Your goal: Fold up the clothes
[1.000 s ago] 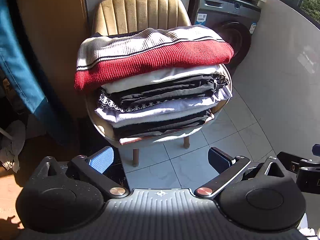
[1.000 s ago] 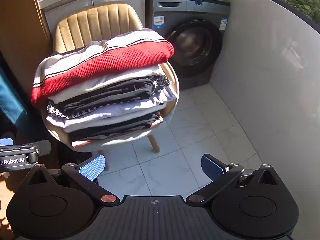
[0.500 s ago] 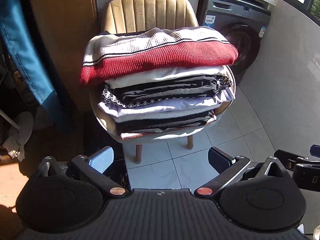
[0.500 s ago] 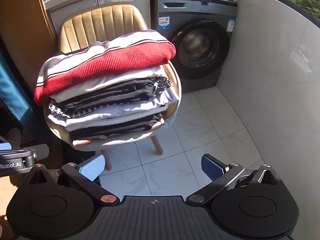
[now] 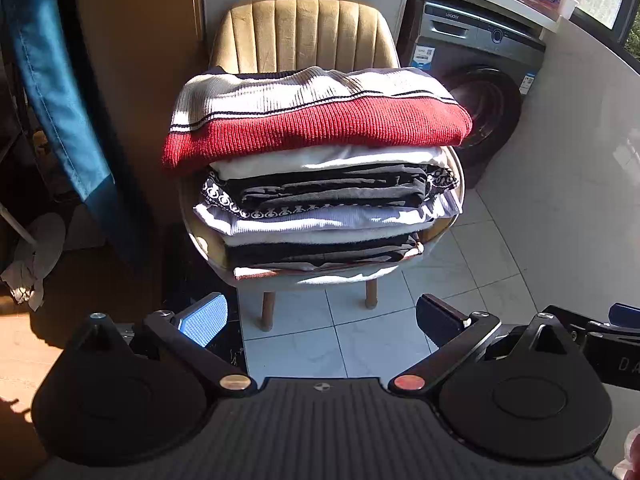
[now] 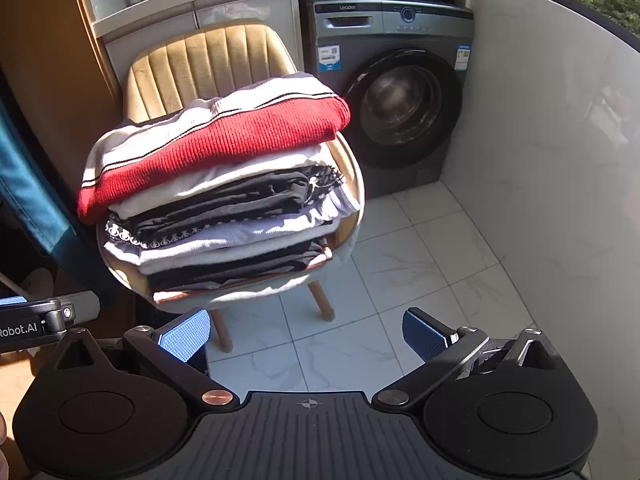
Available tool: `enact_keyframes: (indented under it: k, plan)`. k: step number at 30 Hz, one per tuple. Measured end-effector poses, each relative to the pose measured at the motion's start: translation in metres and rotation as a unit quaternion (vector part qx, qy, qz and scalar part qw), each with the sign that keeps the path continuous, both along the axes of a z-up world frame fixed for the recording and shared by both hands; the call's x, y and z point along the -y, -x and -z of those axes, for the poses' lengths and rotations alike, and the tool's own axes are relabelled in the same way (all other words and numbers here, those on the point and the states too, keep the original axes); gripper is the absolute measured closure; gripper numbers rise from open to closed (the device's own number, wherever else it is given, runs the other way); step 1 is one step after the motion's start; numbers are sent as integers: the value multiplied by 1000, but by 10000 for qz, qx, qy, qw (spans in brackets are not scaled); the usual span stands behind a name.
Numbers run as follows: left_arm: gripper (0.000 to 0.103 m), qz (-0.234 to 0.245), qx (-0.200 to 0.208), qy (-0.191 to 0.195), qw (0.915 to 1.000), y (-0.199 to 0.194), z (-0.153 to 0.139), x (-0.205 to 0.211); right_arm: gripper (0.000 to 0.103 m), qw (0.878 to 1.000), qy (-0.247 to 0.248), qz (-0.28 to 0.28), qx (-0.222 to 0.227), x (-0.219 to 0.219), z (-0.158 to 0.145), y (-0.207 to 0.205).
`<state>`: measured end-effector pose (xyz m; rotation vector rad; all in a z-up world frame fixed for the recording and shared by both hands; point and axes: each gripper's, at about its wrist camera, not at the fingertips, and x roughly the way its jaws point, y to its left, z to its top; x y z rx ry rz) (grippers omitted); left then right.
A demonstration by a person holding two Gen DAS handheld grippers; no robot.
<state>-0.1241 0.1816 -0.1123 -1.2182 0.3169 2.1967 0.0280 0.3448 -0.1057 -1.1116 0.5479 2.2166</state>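
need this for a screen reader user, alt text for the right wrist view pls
A tall stack of folded clothes, red and white sweater on top, sits on a tan chair beside a grey washing machine. The right gripper, jaws open and empty, hangs over white floor tiles.

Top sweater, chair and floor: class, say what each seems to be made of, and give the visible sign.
Top sweater: ribbed knit, likely wool or acrylic; the rows of ridges show in the red band.
Chair: tan velvety or suede-like upholstery, matt, with stitched vertical channels; its legs look wooden.
Floor: glossy white tiles with faint grey veins and grout lines, probably ceramic in a marble look.
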Motion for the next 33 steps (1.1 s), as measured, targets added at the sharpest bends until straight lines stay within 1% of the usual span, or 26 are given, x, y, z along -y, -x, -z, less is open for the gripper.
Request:
enact_keyframes:
  k: [7,18,25,29,33]
  plan:
    - [0,-106,170,71,9998,5,5,0,1,10000,-22,-15,-25,2,-2,-5]
    - [0,-111,219,113,9996,5,6,0,1,10000,-19,-10,-24,3,-3,-6]
    - [0,-102,130,113,9998,5,4,-1,1,10000,-7,13,-22,3,-3,-4]
    - [0,-100,36,138,9998,4,3,-2,1,9999,139,38,-76,2,-3,-4]
    - [0,-99,31,130,9999,4,3,-2,1,9999,125,31,-76,2,-4,-3]
